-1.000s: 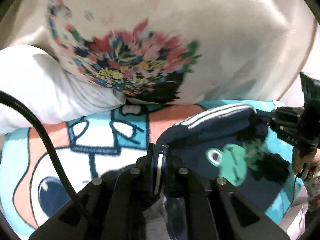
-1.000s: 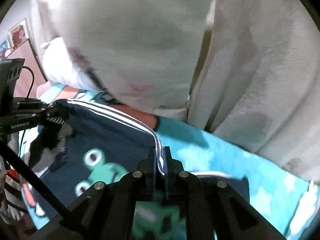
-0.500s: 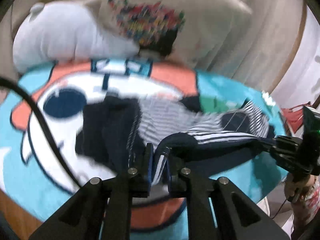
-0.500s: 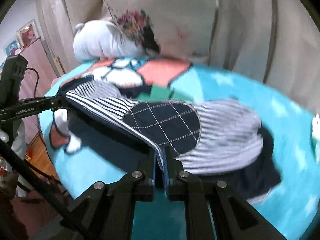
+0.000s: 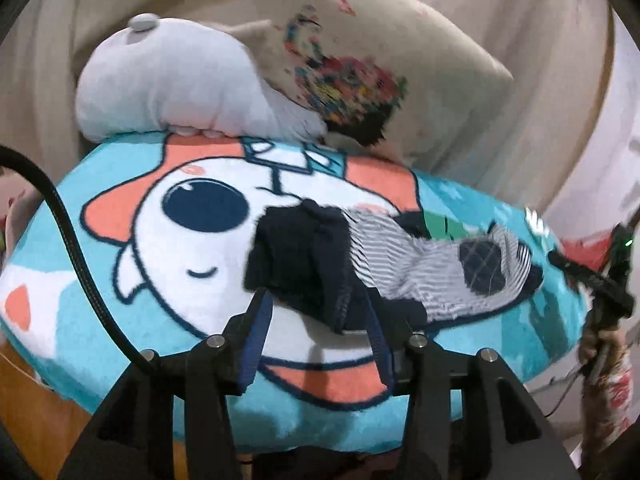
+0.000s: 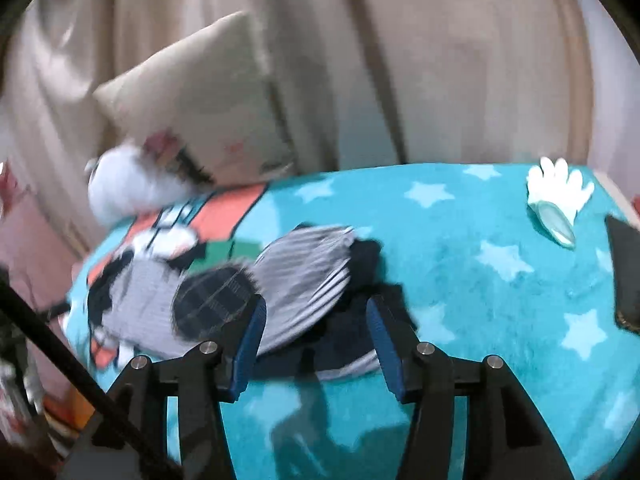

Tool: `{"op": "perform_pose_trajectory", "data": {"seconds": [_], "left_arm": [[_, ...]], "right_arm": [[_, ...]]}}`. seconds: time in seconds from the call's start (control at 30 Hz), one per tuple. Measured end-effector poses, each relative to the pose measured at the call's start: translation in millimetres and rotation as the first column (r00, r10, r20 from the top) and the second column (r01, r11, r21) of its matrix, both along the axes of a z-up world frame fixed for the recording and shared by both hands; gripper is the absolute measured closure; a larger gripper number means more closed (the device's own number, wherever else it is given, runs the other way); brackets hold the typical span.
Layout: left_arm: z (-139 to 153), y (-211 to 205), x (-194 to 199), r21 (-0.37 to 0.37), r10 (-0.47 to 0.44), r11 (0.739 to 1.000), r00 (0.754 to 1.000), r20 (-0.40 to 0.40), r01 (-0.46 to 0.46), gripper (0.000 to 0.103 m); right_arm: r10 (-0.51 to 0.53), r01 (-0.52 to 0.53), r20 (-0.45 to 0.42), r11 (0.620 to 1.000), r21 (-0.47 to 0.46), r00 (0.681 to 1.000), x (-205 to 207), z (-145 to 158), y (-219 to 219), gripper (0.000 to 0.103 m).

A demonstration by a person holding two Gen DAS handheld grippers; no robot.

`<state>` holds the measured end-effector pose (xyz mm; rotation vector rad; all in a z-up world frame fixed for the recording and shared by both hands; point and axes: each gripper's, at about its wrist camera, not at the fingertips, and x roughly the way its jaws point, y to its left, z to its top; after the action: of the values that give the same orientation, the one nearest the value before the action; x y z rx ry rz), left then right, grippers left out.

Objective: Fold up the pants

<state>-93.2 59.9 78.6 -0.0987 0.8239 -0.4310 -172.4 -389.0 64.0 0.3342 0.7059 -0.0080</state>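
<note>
The pants lie folded on the turquoise cartoon blanket: navy fabric at the left, a grey-striped panel with a navy quilted patch at the right. They also show in the right wrist view. My left gripper is open and empty, just in front of the pants' navy end. My right gripper is open and empty, its jaws either side of the pants' near edge. The right gripper also shows at the far right of the left wrist view.
A white plush toy and a floral cushion rest at the blanket's far end against a beige curtain. A white glove shape and a dark object lie at the blanket's right side.
Both grippers held the pants' striped edge and carried it back over the blanket. Now both have opened, let go and drawn back; the pants lie on the blanket.
</note>
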Motion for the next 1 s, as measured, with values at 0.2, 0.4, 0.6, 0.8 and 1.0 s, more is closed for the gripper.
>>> {"op": "perform_pose_trajectory", "data": {"seconds": [0.2,0.4,0.6,0.8,1.0], "left_arm": [[-4.0,-9.5,16.7,-0.055,0.016,0.998,0.999,-0.037,-0.018,0.057],[-15.4,-43.8,39.8,-0.054,-0.011,0.999,0.998,-0.056,0.008,0.052],[-39.9,-62.7,58.3,0.062,0.038,0.997,0.999,-0.025,-0.036,0.05],[-50.7,-73.8,54.6,0.164,0.023,0.986,0.999,0.027,-0.027,0.044],[-49.7,-73.1,53.1,0.146,0.017,0.989,1.0,0.019,-0.02,0.041]], "right_arm": [[-0.063,0.071,-0.099,0.994,0.082,0.993,66.1,-27.6,-23.3,0.052],[0.004,0.003,-0.058,0.992,0.128,0.998,64.3,-12.4,-9.6,0.095],[-0.125,0.127,-0.049,0.991,0.036,0.991,20.2,-0.3,-21.0,0.095],[-0.275,0.275,-0.086,0.961,-0.019,0.957,-4.9,-9.9,-37.1,0.079],[-0.267,0.268,-0.038,0.935,0.234,0.963,-18.6,-21.8,-47.6,0.029]]}}
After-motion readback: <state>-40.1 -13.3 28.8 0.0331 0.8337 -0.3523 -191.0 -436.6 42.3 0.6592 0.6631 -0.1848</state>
